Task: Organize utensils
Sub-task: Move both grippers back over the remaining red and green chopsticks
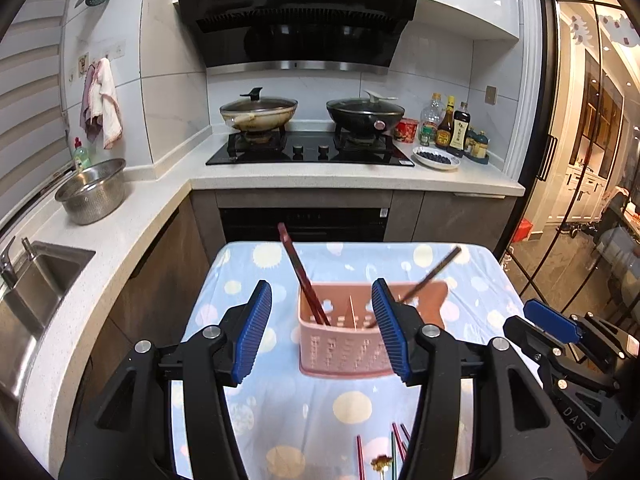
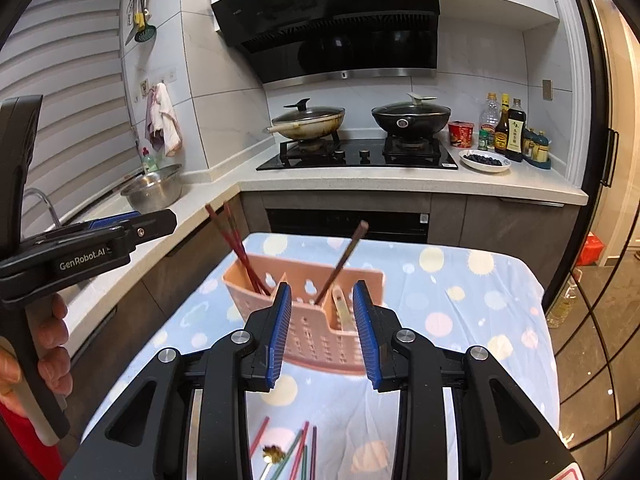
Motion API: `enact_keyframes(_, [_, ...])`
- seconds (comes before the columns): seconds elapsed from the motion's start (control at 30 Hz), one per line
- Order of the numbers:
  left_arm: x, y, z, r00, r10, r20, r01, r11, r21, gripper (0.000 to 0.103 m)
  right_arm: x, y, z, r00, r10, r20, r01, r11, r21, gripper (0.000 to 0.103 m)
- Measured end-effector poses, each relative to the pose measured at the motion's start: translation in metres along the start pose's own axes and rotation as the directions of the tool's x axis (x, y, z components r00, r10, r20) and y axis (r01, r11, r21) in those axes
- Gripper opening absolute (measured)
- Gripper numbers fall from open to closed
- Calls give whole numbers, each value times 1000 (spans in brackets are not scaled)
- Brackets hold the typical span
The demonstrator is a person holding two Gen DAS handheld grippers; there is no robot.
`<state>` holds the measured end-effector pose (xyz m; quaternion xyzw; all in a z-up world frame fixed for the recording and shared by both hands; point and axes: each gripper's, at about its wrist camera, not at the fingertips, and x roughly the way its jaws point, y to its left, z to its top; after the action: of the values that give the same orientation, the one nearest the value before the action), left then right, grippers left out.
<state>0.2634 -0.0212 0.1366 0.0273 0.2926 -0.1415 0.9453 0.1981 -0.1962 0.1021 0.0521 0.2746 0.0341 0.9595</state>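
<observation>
A pink slotted utensil basket (image 1: 344,344) (image 2: 316,336) stands on the blue spotted cloth (image 1: 352,404). Red chopsticks (image 1: 298,272) (image 2: 236,240) lean in its left compartment. A dark chopstick (image 1: 430,278) (image 2: 344,256), blurred, slants in the middle one. A flat pale utensil (image 2: 345,314) sits in the right compartment. My left gripper (image 1: 320,284) is open in front of the basket, with nothing between its pads. My right gripper (image 2: 323,286) is open too, narrower and also short of the basket. Loose coloured chopsticks (image 1: 396,448) (image 2: 298,452) and a gold-ended utensil (image 2: 274,452) lie on the cloth below the grippers.
The white counter (image 1: 120,232) runs along the left with a sink (image 1: 44,276) and a steel colander (image 1: 94,192). Behind the table is a stove (image 1: 310,150) with two lidded woks and sauce bottles (image 1: 452,128). A glass door (image 1: 580,200) closes the right side. A hand (image 2: 52,344) holds the left gripper.
</observation>
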Motion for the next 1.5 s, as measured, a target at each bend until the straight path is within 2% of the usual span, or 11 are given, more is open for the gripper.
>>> enact_keyframes(0.17, [-6, 1, -38, 999, 12, -47, -13, 1000, -11, 50, -14, -2, -36, 999, -18, -34, 18, 1000, 0, 32])
enact_keyframes(0.3, [-11, -1, -82, 994, 11, -108, -12, 1000, -5, 50, -25, -7, -74, 996, -11, -89, 13, 1000, 22, 32])
enact_keyframes(0.47, [-17, -8, -137, 984, 28, -176, -27, 1000, 9, 50, -38, -8, -123, 987, -41, -158, 43, 999, 9, 32])
enact_keyframes(0.53, [-21, -9, -157, 979, 48, -196, -46, 999, 12, 50, -46, -8, -141, 983, -44, -176, 47, 999, 11, 32])
enact_keyframes(0.63, [-25, -12, -185, 970, 32, -240, -30, 999, 11, 50, -55, -7, -165, 978, -64, -199, 66, 998, 5, 32])
enact_keyframes(0.93, [-36, -24, -256, 939, 10, -342, -8, 1000, 6, 50, -67, -2, -232, 950, -30, -310, 45, 998, 44, 32])
enact_keyframes(1.13, [-43, -29, -278, 927, -4, -376, 2, 1000, -4, 50, -73, 0, -253, 941, -15, -339, 39, 997, 63, 32])
enact_keyframes(1.4, [-43, -32, -297, 910, -5, -414, 1, 1000, -10, 49, -75, 4, -266, 933, 1, -360, 25, 998, 66, 32])
enact_keyframes(1.5, [-45, -33, -300, 909, -14, -416, 10, 1000, -12, 48, -76, 4, -267, 932, 5, -363, 22, 997, 70, 32])
